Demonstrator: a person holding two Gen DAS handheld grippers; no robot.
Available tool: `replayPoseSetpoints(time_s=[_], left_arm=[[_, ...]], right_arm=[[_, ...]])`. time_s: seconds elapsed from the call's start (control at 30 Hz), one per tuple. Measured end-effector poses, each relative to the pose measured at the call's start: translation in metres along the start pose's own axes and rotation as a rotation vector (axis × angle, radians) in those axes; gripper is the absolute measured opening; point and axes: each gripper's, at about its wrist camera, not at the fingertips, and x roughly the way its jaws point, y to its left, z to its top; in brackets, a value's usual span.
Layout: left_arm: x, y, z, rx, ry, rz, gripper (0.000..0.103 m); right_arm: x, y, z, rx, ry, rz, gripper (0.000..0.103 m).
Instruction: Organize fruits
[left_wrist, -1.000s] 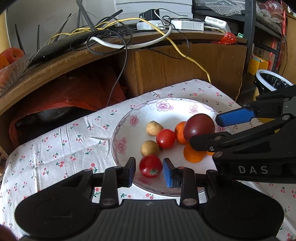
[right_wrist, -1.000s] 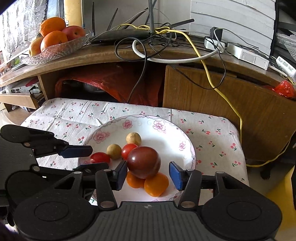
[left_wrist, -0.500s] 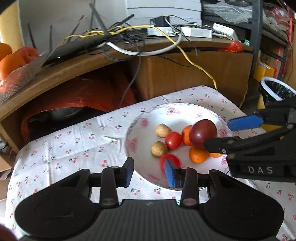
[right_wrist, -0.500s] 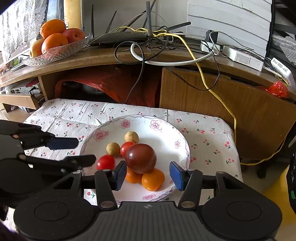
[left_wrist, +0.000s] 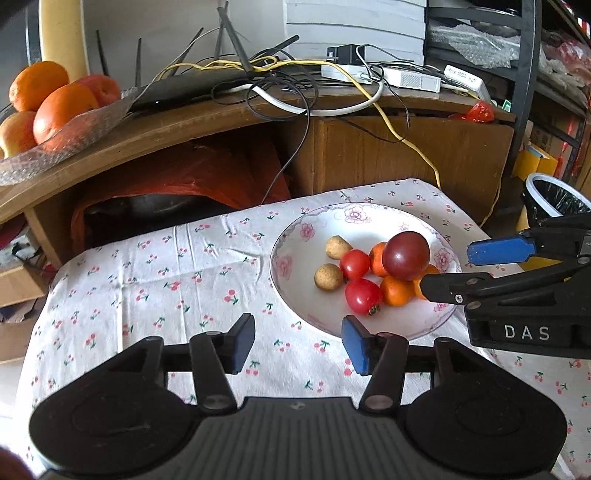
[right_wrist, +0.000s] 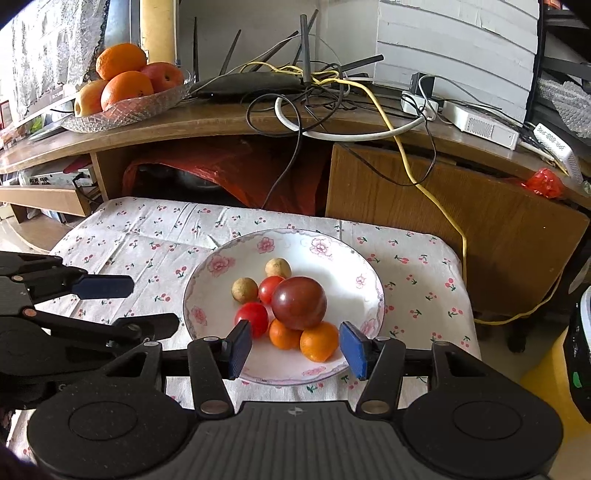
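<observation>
Both tools are seen spread wide and empty. The left tool (left_wrist: 297, 343) hangs over the cloth-covered worktop (left_wrist: 155, 273), just beside the plate (left_wrist: 291, 236); the right tool (right_wrist: 295, 349) hangs at the plate's near rim.

Step judged: fruit gathered on the plate, tools standing clear. If another grasp is made, the dark plum (right_wrist: 299, 302) is best approached slowly from above, since it is perched on the oranges and could roll.

Count on plate:
- dark plum: 1
- red tomatoes (right_wrist: 252, 318): 2
- small oranges (right_wrist: 319, 341): 3 (one mostly hidden)
- small tan fruits (right_wrist: 244, 290): 2

All fruit lies touching, clustered toward the right tool.
</observation>
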Motion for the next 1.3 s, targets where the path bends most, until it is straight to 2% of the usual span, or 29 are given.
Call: replayPoseSetpoints(time_s=[0.13, 0.3, 0.47, 0.73, 1.07, 1.3], left_arm=[[-0.008, 0.0, -0.004, -0.021, -0.002, 0.003, 0.064], [-0.023, 0.001, -0.007, -0.052, -0.021, 0.002, 0.073], [-0.033, 0.002, -0.013, -0.061, -0.031, 0.035, 0.081], [-0.045, 0.001, -0.019, -0.077, -0.044, 0.054, 0.086], [-0.065, 0.001, -0.03, -0.099, -0.089, 0.091, 0.103], [-0.076, -0.004, -0.039, -0.091, -0.097, 0.131, 0.103]], right_arm=[[-0.008, 0.002, -0.004, 0.011, 0.001, -0.002, 0.049], [-0.019, 0.007, -0.007, 0.022, -0.012, 0.002, 0.05], [-0.027, 0.011, -0.01, 0.018, -0.02, -0.002, 0.052], [-0.037, 0.013, -0.016, 0.03, -0.028, -0.008, 0.053], [-0.052, 0.016, -0.029, 0.049, -0.025, -0.014, 0.054], [-0.063, 0.019, -0.036, 0.065, -0.023, -0.016, 0.054]])
